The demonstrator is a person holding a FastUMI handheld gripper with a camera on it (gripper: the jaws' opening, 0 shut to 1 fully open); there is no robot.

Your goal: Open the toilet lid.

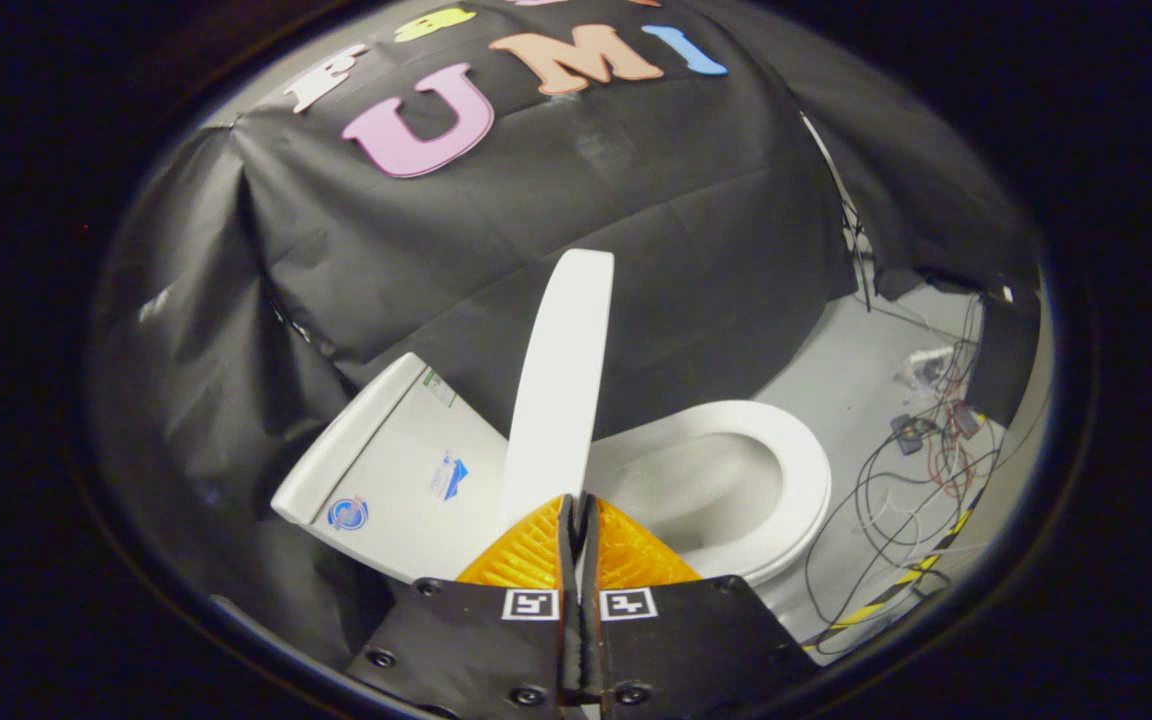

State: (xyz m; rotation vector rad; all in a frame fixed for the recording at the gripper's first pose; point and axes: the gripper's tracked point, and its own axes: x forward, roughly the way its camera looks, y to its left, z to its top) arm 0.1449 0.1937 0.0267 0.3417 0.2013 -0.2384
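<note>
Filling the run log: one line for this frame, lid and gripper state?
lid: raised on edge, above seat | gripper: shut, fingers at lid's near edge, grip unclear | tank: beside lid | cables: on floor

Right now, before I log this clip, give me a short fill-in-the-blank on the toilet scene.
1. The toilet lid stands ____, edge-on just ahead of the fingers.
2. The gripper fingers are ____, nearly touching.
3. The seat lies ____ on the bowl.
4. Loose ____ lie on the floor beyond the seat.

Missing: raised; shut; down; cables

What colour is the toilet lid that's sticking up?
The toilet lid is plain white, seen best in the gripper view, rising just ahead of the closed gripper.
</note>
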